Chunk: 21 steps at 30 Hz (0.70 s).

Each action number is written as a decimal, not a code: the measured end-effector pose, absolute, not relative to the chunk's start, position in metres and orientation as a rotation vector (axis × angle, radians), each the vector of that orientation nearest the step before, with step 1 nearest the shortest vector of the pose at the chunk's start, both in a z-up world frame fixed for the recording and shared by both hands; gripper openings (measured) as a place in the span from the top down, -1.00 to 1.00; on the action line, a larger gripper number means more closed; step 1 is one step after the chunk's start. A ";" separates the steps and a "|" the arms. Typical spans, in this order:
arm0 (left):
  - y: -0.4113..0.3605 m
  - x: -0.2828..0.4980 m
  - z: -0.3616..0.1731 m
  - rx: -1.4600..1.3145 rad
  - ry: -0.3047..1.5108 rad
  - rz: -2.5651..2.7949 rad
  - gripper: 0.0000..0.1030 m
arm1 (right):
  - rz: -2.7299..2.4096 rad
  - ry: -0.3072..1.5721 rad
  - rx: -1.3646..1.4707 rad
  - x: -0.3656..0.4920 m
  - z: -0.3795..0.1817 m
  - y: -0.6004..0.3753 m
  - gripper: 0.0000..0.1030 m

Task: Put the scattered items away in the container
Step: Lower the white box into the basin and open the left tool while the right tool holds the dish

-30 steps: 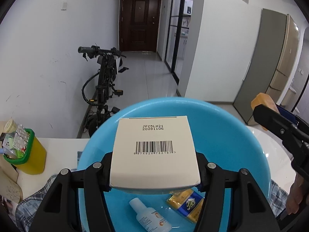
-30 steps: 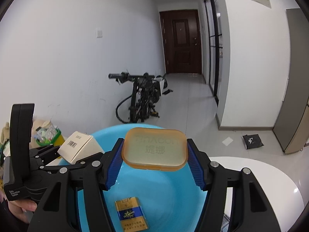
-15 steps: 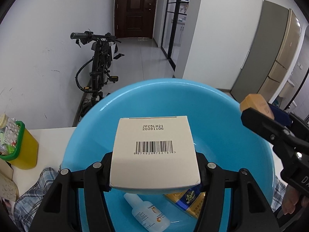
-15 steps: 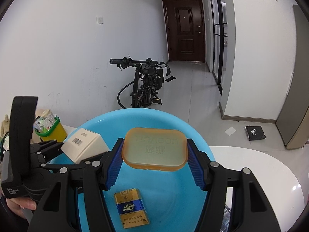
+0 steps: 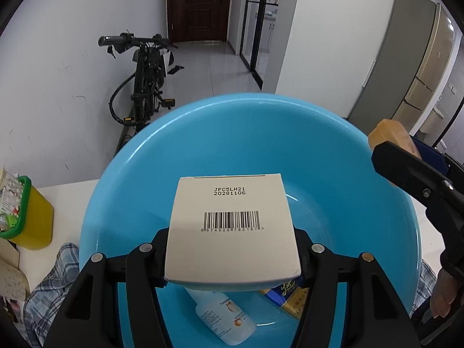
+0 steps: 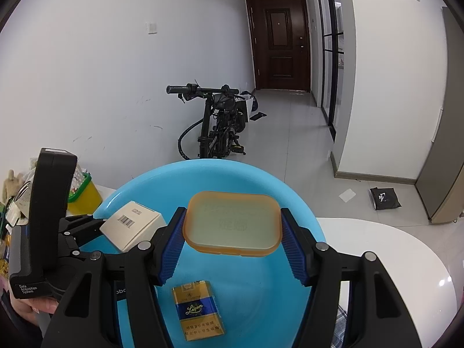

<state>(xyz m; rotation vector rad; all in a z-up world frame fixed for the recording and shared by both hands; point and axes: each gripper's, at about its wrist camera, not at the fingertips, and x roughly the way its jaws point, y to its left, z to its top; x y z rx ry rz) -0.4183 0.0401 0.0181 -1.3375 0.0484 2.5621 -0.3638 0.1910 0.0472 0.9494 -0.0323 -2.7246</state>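
Both grippers tip down over the blue basin (image 5: 362,179). Left gripper (image 5: 232,258) clamps a white barcoded box (image 5: 232,226); right gripper (image 6: 232,246) clamps an amber soap case (image 6: 232,223), both held above the bowl. In the basin: a cigarette pack (image 6: 200,316) and a small clear bottle (image 5: 223,316), its upper end hidden under the box. Yellow tub (image 5: 32,217) on the table (image 5: 72,194), contents unclear.

The left gripper (image 5: 232,258) is matte black plastic, with round silver screws along its linkage arms. The right gripper (image 6: 232,243) matches it but wears ribbed blue pads (image 6: 171,249). Left of those pads, a black housing (image 6: 43,226) (white lettering: "Data Acquisition System").
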 end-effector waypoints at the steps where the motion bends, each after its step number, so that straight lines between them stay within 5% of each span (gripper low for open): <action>1: 0.040 -0.419 0.017 -1.344 0.049 2.557 -0.21 | -2.723 -0.031 0.950 -0.363 0.047 0.191 -0.19; 21: 0.041 -0.421 0.015 -1.380 0.077 2.533 -0.21 | -2.722 -0.028 0.950 -0.362 0.049 0.190 -0.19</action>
